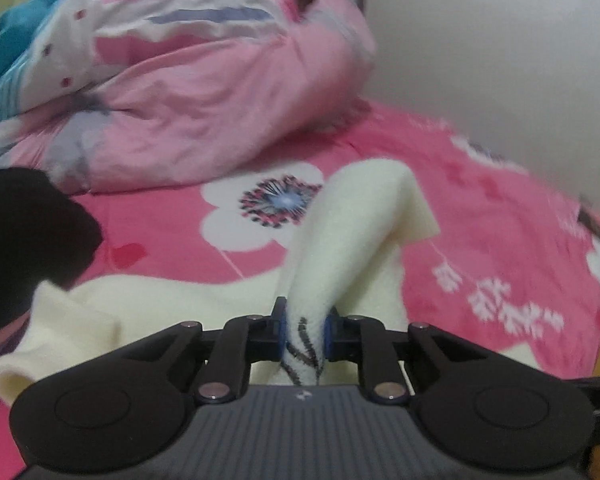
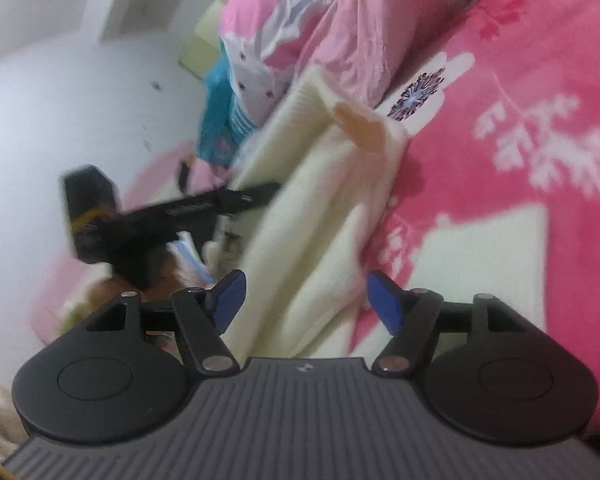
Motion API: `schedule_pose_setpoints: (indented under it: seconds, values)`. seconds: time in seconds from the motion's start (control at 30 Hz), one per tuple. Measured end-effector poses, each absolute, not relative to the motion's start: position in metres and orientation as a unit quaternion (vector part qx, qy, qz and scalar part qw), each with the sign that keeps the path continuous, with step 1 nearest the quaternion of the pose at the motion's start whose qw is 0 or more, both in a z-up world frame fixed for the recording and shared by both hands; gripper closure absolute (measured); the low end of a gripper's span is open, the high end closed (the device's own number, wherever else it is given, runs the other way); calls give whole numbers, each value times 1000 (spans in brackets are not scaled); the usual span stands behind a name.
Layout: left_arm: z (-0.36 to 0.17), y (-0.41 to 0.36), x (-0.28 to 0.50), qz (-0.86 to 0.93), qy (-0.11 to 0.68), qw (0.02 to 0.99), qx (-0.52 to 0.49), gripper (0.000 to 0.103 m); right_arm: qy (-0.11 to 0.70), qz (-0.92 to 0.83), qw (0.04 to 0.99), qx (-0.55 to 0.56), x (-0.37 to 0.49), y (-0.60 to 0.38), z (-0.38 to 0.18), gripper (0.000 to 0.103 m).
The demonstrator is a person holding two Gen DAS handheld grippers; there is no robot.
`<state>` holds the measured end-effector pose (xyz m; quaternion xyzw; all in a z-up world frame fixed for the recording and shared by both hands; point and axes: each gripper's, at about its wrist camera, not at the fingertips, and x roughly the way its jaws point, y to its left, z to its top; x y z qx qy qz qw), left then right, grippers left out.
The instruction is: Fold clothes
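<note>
The left gripper is clamped on a bunched fold of the cream garment, its blue pads pressing the cloth from both sides, dark stitched lines showing on the pinched part; ahead of the jaws the lifted cloth rises in a ridge and drops away to a squared corner further out and to the right; the rest of the garment lies low on the pink bedspread to the gripper's left and beneath it. The right gripper stands with its jaws wide apart and nothing between the pads; the garment runs straight out from the gap.

In my judgement a fold is being carried; to do it well, the clamped edge should travel level and taut, and the free gripper could pin or take the matching edge so the crease lands straight; the cloth looks thick and soft, so it may sag or slip if pulled fast.

From the right wrist view, the garment's long axis runs away from the jaws toward the heaped pink quilt, its far end ribbed; beyond the left gripper the same quilt sits further out to the left.
</note>
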<state>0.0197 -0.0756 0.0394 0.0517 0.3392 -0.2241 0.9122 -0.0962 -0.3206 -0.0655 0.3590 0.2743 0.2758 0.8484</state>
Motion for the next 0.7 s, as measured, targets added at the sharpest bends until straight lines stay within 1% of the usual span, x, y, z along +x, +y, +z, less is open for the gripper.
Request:
schedule_pose_setpoints:
  seconds: [0.03,0.1,0.13,0.2,0.27,0.3,0.37,0.4,0.5,0.63,0.7]
  values:
    - [40,-69,22,-220,340,914,35,86,283,273,851,348,-89,-315,-63,33]
    - [40,-55,28,-214,345,914,1,86,298,280,857,313,-76,-297,-58,25]
    - [39,-48,32,-212,348,913,-15,86,305,283,860,296,-70,-288,-55,23]
    - [37,-36,36,-207,349,913,-45,87,319,290,864,260,-57,-271,-50,9]
    - [36,-23,39,-198,346,915,-68,87,334,295,866,227,-45,-253,-45,4]
    - [35,-16,39,-189,344,917,-77,90,343,292,864,224,-40,-247,-47,2]
    - [34,-3,41,-173,339,920,-97,90,363,286,858,223,-29,-236,-50,1]
    - [33,5,42,-169,338,919,-112,90,372,283,850,243,-24,-234,-50,1]
    - [29,20,43,-163,336,918,-136,90,361,281,847,270,-21,-231,-41,0]
    - [33,35,31,-174,315,921,-150,89,366,258,865,229,-19,-210,-42,1]
    - [37,42,24,-181,302,923,-156,86,367,245,873,210,-22,-201,-48,2]
